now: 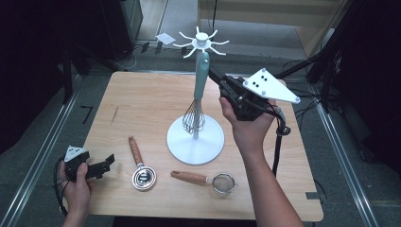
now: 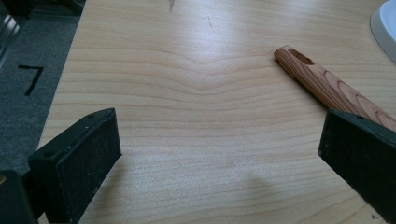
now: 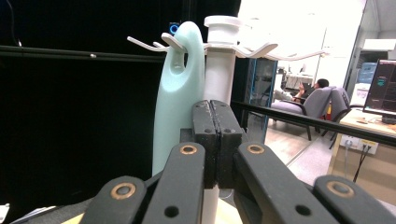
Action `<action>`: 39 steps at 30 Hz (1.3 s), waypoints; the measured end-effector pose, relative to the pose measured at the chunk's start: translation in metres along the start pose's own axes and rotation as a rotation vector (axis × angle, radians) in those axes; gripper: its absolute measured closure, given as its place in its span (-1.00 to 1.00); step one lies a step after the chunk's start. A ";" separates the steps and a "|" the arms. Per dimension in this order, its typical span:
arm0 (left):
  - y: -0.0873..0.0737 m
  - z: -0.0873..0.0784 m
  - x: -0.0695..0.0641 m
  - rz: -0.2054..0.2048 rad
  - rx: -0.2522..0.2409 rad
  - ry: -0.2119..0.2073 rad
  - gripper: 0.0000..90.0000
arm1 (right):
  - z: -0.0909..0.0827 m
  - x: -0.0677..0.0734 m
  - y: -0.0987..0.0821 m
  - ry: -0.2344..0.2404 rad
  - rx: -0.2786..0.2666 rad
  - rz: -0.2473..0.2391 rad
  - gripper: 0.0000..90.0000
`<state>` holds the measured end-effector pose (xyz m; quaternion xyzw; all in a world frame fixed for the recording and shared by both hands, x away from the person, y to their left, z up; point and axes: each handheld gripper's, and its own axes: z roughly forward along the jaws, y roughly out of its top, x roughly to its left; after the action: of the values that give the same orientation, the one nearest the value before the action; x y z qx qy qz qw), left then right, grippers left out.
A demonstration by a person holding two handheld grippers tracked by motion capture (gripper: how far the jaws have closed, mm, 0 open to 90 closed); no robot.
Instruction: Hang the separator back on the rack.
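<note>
The whisk hangs on the white rack, its smooth mint-green handle hooked by its eyelet over one of the curved prongs at the rack's crown, the thin wire balloon dangling against the round post just above the disc-shaped base. In the right gripper view the handle looks matte and softly tapered, close beside the post.

The right gripper is held level beside the rack's post, near the whisk's handle — its black fingers are pressed flat together with nothing between them, and they do not hold the whisk.

On the pale, wavy-grained wooden bench, in front of the rack's base, lie a small mesh strainer with a reddish wooden handle and, to the rack's left, a wooden-handled utensil with a round shiny metal head.

Farther left of the rack, at the bench's near corner, the left gripper rests low — its rough-padded fingers stand wide apart over bare wood, holding nothing.
</note>
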<state>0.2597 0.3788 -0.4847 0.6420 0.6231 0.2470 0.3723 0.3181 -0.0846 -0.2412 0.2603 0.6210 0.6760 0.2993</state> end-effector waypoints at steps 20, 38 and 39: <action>0.000 0.000 0.000 0.001 0.001 0.001 -1.00 | -0.012 -0.008 -0.015 -0.032 0.041 -0.021 1.00; 0.000 0.000 -0.001 0.007 0.004 0.006 -1.00 | -0.056 -0.039 -0.075 -0.155 0.158 0.028 0.73; 0.000 0.000 -0.001 0.008 0.004 0.006 -1.00 | -0.057 -0.041 -0.078 -0.160 0.164 0.026 0.72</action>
<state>0.2594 0.3784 -0.4843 0.6444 0.6223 0.2491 0.3681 0.3108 -0.1498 -0.3235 0.3449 0.6449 0.6039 0.3170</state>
